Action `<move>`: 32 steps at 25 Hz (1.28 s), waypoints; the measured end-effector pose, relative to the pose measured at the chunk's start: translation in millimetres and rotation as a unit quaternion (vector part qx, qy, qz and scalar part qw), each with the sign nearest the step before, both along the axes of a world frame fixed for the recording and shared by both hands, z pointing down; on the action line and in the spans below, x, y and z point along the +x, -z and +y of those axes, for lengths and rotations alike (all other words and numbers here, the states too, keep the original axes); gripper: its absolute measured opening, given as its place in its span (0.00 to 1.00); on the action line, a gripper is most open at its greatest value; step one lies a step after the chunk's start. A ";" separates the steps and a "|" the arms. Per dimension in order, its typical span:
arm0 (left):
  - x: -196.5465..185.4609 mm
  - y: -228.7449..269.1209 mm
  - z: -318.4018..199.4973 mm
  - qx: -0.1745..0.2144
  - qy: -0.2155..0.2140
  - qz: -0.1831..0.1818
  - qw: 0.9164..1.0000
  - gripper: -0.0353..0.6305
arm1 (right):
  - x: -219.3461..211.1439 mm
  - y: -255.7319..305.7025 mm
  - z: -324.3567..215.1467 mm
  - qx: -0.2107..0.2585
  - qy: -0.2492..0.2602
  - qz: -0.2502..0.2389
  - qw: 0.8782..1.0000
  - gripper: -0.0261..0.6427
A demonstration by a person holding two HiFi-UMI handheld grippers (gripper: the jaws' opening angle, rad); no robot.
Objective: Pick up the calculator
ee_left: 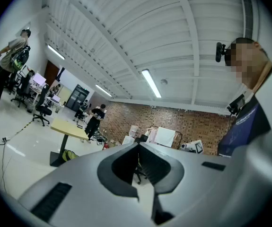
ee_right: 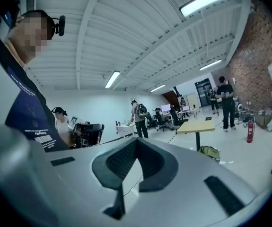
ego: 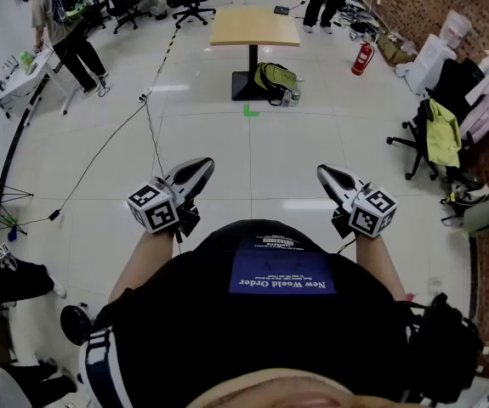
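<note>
Head view, looking steeply down over the wearer's dark shirt (ego: 227, 313): the left gripper (ego: 200, 168) and right gripper (ego: 327, 173) are held level above open floor, well apart from each other, each with its jaws pressed together at the tips and nothing between them. Ahead, across bare floor, stands a wooden table (ego: 254, 36) on a single black pedestal; a green backpack (ego: 275, 76) leans at its base, and a green tape mark (ego: 251, 110) lies on the floor just in front. A black cable (ego: 99, 160) crosses the floor to the left; a red fire extinguisher (ego: 361, 59) stands right of the table, and an office chair (ego: 414, 147) draped with a yellow-green garment (ego: 442, 133) stands farther right. The calculator cannot be identified for certain: the only candidate is a small dark flat item (ego: 281, 10) at the table's far right corner, too small for its long axis or heading to be read. The left gripper view adds the brick wall (ee_left: 173, 122) and strip-lit ceiling, with the table (ee_left: 69, 128) at left. The right gripper view shows the table (ee_right: 196, 126), the backpack (ee_right: 210, 151) and a standing person (ee_right: 226, 100) near the extinguisher (ee_right: 250, 131)
</note>
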State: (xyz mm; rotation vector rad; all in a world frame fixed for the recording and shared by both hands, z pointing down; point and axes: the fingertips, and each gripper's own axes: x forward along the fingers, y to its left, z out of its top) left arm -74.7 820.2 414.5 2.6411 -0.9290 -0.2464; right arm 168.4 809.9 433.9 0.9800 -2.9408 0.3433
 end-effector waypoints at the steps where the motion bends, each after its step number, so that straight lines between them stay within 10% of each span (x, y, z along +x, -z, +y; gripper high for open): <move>1: 11.2 0.4 -1.7 -0.001 0.000 0.005 1.000 0.06 | 12.1 -0.1 -0.5 -0.001 0.000 0.000 1.000 0.02; 16: 102.0 -10.3 -37.1 -0.027 -0.032 -0.007 0.999 0.06 | 97.0 -27.4 -25.6 -0.018 -0.012 -0.015 1.000 0.02; 32: -35.8 -6.1 -217.5 -0.006 -0.077 0.003 0.997 0.06 | -46.5 3.9 -192.3 -0.008 -0.047 0.007 0.999 0.02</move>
